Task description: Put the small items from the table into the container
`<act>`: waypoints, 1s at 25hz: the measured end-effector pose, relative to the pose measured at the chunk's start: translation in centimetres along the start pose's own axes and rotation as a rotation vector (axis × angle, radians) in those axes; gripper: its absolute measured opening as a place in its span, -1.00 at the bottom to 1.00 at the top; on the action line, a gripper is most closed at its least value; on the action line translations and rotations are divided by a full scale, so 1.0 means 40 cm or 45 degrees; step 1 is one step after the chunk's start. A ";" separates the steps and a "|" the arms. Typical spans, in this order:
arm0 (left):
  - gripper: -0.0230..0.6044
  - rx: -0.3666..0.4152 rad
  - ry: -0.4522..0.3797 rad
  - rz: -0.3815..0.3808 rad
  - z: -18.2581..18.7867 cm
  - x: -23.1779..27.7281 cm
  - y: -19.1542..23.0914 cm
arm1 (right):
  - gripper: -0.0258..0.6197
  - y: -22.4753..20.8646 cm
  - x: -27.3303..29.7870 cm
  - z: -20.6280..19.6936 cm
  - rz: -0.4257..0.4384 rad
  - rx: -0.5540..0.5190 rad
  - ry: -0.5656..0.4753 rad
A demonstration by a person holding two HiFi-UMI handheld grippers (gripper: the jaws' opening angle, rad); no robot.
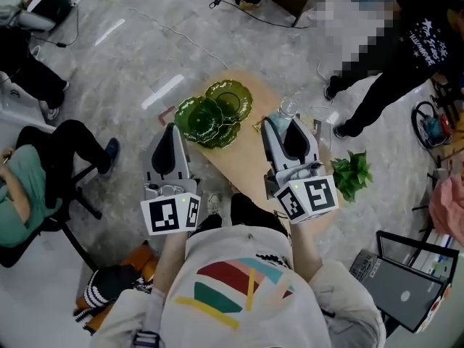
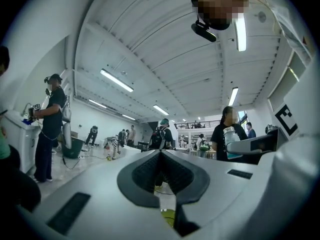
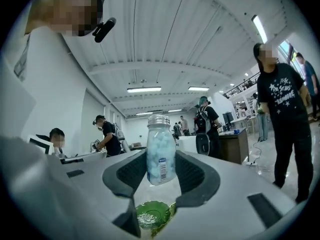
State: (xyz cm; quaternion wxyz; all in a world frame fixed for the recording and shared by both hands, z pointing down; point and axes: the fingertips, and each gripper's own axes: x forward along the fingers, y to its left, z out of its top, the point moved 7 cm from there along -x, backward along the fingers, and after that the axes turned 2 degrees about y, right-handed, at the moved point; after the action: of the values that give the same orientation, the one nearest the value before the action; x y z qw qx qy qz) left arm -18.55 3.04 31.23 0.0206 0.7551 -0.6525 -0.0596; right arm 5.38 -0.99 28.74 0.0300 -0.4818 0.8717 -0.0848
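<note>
Jaws of our right gripper (image 3: 161, 157) clamp the small bottle (image 3: 160, 149); our left gripper (image 2: 160, 155) is closed on nothing.
We hold the bottle upright, long axis vertical, above the table (image 1: 243, 162). The green glass dishes (image 1: 215, 112), likely our container, lie below and to its left, between both grippers, so we judge the right hand must carry it there.

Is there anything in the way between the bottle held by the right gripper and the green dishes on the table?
Nothing visible. The right gripper holds the small bottle in the air, and in its view a green dish shows below the bottle, with only open space between them.
</note>
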 end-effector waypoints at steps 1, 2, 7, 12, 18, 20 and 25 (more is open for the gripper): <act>-0.90 -0.003 0.021 0.020 -0.012 -0.007 0.007 | -0.34 0.007 0.015 -0.017 0.028 0.014 0.027; -0.90 -0.005 0.045 0.043 -0.024 -0.016 0.015 | -0.34 0.014 0.034 -0.037 0.059 0.030 0.058; -0.90 0.081 0.069 0.181 -0.013 -0.035 0.078 | -0.34 0.050 0.193 -0.155 0.196 -0.064 0.250; -0.90 0.131 0.089 0.307 -0.005 -0.060 0.116 | -0.34 0.081 0.353 -0.370 0.285 -0.410 0.589; -0.90 0.153 0.151 0.381 -0.031 -0.089 0.132 | -0.34 0.096 0.432 -0.498 0.366 -0.632 0.801; -0.90 0.171 0.123 0.413 -0.029 -0.087 0.134 | -0.34 0.098 0.443 -0.518 0.387 -0.676 0.830; -0.90 0.186 0.111 0.445 -0.023 -0.102 0.129 | -0.34 0.094 0.447 -0.567 0.404 -0.626 0.873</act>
State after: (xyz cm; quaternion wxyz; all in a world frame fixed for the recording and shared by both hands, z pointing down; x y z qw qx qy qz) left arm -24.08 6.28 32.95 0.0039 0.6316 -0.7749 0.0250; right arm -10.35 -11.44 50.91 -0.3632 -0.2790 0.8886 -0.0242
